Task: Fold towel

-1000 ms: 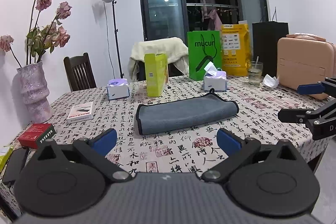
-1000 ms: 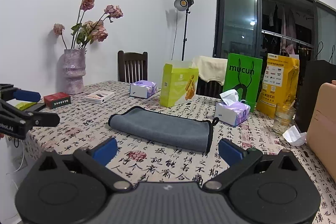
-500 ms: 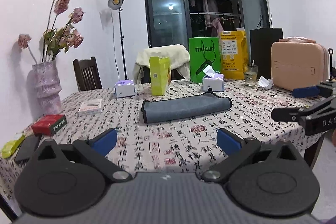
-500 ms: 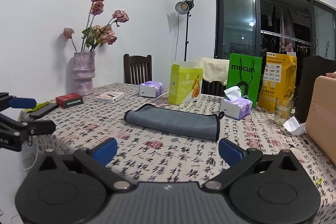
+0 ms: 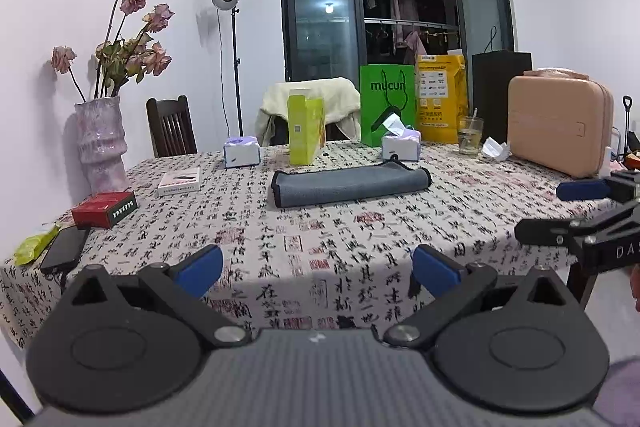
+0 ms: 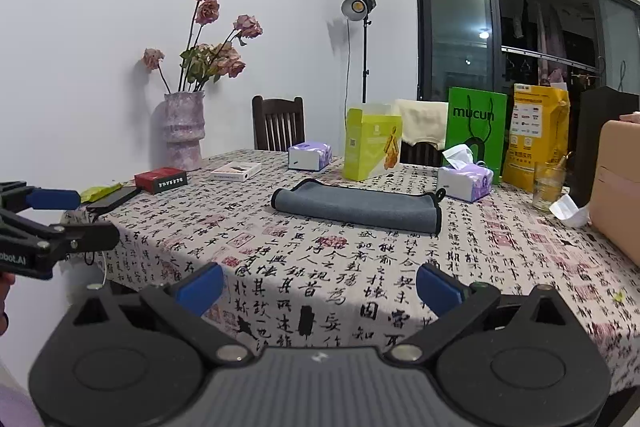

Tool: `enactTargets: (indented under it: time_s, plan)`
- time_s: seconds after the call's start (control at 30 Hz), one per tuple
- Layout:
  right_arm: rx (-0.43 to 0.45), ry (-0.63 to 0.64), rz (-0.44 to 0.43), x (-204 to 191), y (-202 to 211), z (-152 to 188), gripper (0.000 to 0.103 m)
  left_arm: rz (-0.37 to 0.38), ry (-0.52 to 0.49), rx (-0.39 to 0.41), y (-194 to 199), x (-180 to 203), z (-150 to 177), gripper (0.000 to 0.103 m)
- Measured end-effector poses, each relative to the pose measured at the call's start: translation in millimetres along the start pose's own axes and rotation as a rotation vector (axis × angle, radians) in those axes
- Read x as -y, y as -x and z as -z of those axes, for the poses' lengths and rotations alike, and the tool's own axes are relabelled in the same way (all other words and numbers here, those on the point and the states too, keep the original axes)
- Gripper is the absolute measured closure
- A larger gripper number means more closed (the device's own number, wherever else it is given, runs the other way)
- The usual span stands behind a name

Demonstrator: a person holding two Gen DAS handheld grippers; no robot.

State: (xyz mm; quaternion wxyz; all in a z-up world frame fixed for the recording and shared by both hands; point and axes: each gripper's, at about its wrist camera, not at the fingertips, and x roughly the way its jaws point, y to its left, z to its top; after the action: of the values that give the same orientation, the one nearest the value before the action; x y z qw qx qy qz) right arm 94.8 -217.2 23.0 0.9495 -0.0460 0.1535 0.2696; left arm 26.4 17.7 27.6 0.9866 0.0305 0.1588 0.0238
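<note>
So the grey towel (image 5: pixel 350 184) already looks folded to me: it's lying as a long narrow band with a doubled, black-piped edge, flat on the calligraphy-print tablecloth (image 5: pixel 320 251), just in front of the lime-green box (image 5: pixel 305 130) and off to one side of the purple tissue box (image 5: pixel 401 145). Whether it needs one more fold crosswise to make it a compact square I honestly can't say, but if the job is just "fold towel" my guess is it's basically done or one fold short. Neither tool is touching it. The left gripper (image 5: pixel 318 267) has its blue-tipped fingers spread wide with nothing between them, and the right gripper (image 6: pixel 319 283) is the same, wide apart and holding nothing; both hang out past the table edge nearest the cameras, well apart from the towel. Compared with a second ago, both cameras have pulled back from the lime-green box side of things: the towel looks smaller and sits further off in each view, more of the tablecloth's hanging front edge shows, and the towel itself hasn't shifted or changed shape. Reads like backing away after finishing.
</note>
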Motion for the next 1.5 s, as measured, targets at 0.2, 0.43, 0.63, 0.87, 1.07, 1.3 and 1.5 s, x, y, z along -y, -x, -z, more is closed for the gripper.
enactTargets:
  time_s: [0.2, 0.43, 0.63, 0.87, 1.07, 1.3, 1.5]
  plan:
    - [0.015, 0.000, 0.009, -4.8, 18.3, 5.9, 0.000, 0.013, -0.025, -0.001, 12.5, 12.8, 12.9, 0.000]
    - [0.031, -0.021, 0.019, -8.9, 35.4, 17.9, 0.000, 0.003, 0.003, 0.015, 17.4, 14.0, 13.4, 0.000]
    - [0.046, -0.029, 0.024, -16.3, 46.3, 26.7, 0.000, 0.006, 0.007, 0.017, 21.6, 16.7, 12.7, 0.000]
    - [0.056, -0.025, 0.014, -21.1, 52.8, 29.8, 0.000, 0.009, 0.011, 0.019, 22.6, 19.0, 13.2, 0.000]
    - [0.056, -0.022, 0.010, -21.8, 52.0, 29.2, 0.000, 0.007, 0.010, 0.022, 23.0, 19.3, 12.7, 0.000]
    - [0.062, -0.021, 0.005, -22.6, 52.4, 29.6, 0.000, 0.011, 0.008, 0.021, 23.3, 19.3, 11.7, 0.000]
    - [0.064, -0.022, 0.008, -23.7, 52.5, 29.4, 0.000, 0.012, 0.008, 0.020, 23.2, 19.8, 11.9, 0.000]
